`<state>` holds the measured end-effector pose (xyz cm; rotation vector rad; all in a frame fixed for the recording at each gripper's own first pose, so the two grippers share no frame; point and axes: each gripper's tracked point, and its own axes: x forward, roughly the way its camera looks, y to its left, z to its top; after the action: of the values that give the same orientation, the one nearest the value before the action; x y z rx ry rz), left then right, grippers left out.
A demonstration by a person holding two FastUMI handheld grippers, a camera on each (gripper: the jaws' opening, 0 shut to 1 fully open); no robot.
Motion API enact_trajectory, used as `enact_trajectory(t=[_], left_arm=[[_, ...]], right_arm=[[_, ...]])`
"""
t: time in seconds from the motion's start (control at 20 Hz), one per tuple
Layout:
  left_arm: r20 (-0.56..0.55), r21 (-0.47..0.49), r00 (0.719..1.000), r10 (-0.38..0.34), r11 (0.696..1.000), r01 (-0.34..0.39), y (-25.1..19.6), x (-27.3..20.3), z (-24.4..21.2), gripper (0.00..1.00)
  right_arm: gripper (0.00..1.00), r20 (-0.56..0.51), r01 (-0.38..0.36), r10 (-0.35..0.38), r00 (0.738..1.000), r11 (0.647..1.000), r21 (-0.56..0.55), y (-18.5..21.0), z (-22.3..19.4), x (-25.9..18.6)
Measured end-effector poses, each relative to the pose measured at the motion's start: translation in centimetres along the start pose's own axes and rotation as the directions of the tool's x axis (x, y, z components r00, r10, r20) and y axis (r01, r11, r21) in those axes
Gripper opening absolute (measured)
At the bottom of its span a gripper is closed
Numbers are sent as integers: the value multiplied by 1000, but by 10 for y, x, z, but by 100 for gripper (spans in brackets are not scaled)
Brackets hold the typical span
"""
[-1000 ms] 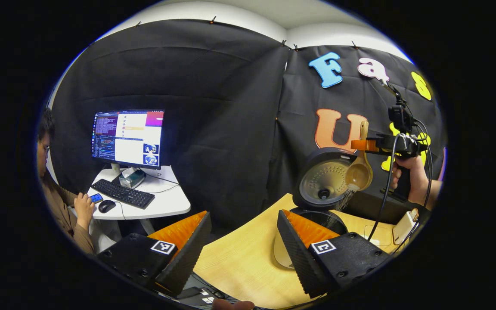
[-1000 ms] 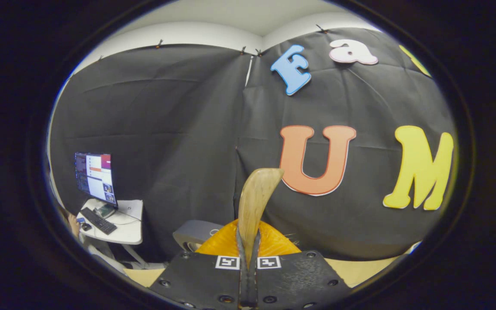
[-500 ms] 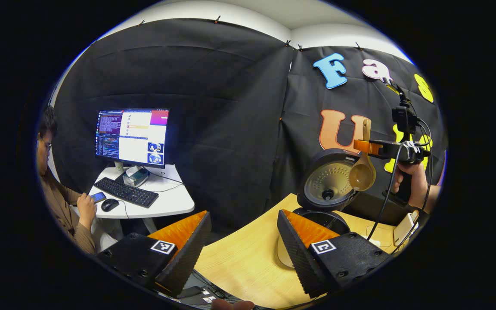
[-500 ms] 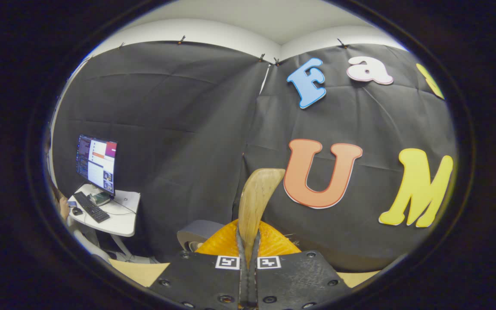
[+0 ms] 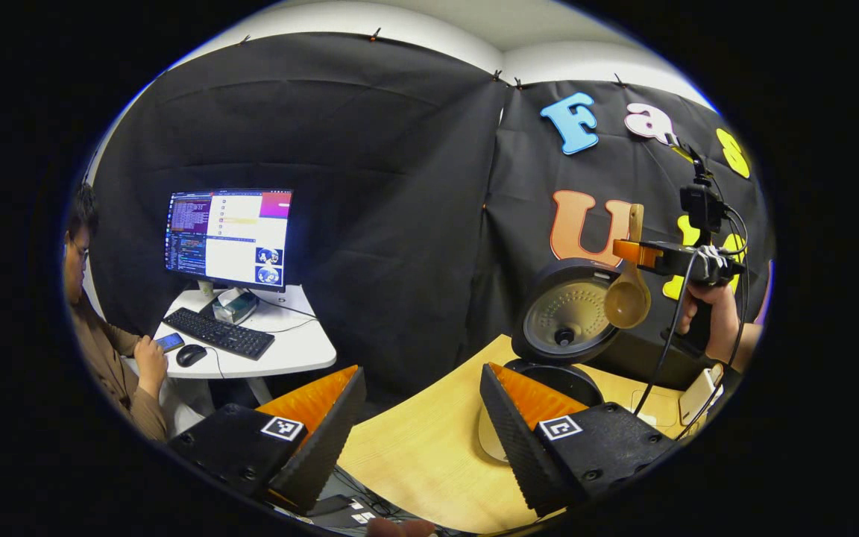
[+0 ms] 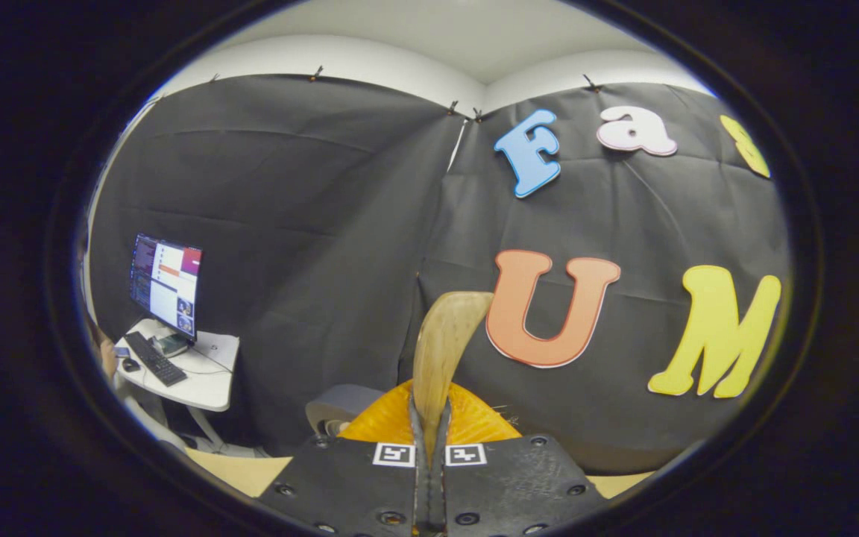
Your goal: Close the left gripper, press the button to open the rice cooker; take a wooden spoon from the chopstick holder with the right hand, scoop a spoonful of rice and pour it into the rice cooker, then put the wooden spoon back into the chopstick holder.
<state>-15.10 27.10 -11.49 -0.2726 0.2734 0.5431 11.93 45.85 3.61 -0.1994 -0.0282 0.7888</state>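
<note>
Clamped in the right gripper [image 6: 429,440], smooth wooden spoon [image 6: 441,350].

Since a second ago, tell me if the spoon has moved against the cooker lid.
Yes. The spoon, held in the right tool, has edged right off the open lid and rice no longer falls from it.

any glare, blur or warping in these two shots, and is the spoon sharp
Left gripper view: strong fisheye bending of the table edge; the monitor glows bright but not washed out; the wooden spoon is small yet crisp beside the open rice cooker lid. Right gripper view: the same warping; the spoon handle between the fingers is close and slightly soft; lighting is even, with no hard shadows.
</note>
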Motion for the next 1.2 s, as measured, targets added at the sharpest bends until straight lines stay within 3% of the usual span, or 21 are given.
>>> enact_trajectory(t=[0.35, 0.6, 0.8, 1.0, 1.2], left_arm=[[3, -2, 1000, -3, 1000, 3, 0, -4, 4, 99], [12, 13, 1000, -24, 1000, 23, -13, -4, 12, 99], [-1, 8, 999, -52, 999, 52, -30, -1, 16, 98], [2, 53, 994, -106, 993, 106, -55, 1, 25, 99], [-1, 114, 983, -182, 977, 181, -98, 5, 33, 99]], right_arm=[[0, 10, -14, 13, 1000, 998, 58, -5, 8, -12], [0, 9, -28, 27, 1000, 978, 205, -17, 11, -33], [0, -12, 2, 2, 1000, 950, 311, -38, 10, -51], [0, -14, 73, -73, 997, 923, 379, -85, 6, -76], [0, -24, 187, -194, 981, 889, 417, -157, -9, -122]])
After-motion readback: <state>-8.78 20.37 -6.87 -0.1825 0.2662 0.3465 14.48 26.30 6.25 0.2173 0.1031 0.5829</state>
